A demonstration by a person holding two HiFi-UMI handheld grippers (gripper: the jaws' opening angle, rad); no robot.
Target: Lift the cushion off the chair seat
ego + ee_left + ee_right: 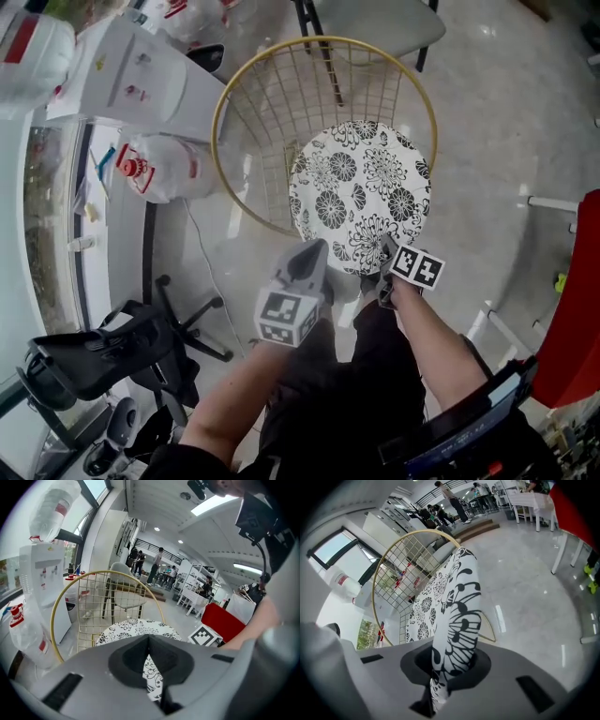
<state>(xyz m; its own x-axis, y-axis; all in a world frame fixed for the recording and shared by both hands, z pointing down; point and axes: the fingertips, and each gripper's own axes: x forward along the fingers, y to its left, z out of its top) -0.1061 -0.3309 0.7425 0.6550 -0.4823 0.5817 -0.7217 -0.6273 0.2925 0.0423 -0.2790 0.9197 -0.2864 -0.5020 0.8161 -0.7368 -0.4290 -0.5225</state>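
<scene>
Dispenser [141, 80], white, stands far to the left of the left claw [312, 255], with a clear bottle [155, 169], red-capped, on the floor [487, 122] beside its base. Nearer the person, and also left of that claw, is a black office chair [103, 352].

The gold wire chair [272, 103] sits just beyond both claws, its round back rising on the far side. The left claw is pressed together on the near edge of the cushion [361, 192]: the left gripper view shows a strip of black-and-white flowered cloth nipped in the slit between its jaws. Its marker cube [286, 317] faces up, just behind the jaws.

The cushion reaches forward from the two claws over the chair's seat, inside the gold rim. Whether its far part touches the seat cannot be told.

The right claw [386, 272] pinches the same near edge, just right of the left claw. In the right gripper view the padded rim stands up out of its closed jaws and runs away toward the chair back, seen edge-on.

A red panel [572, 300] stands well to the right of the right claw, and a grey chair [375, 23] stands beyond the wire chair.
</scene>
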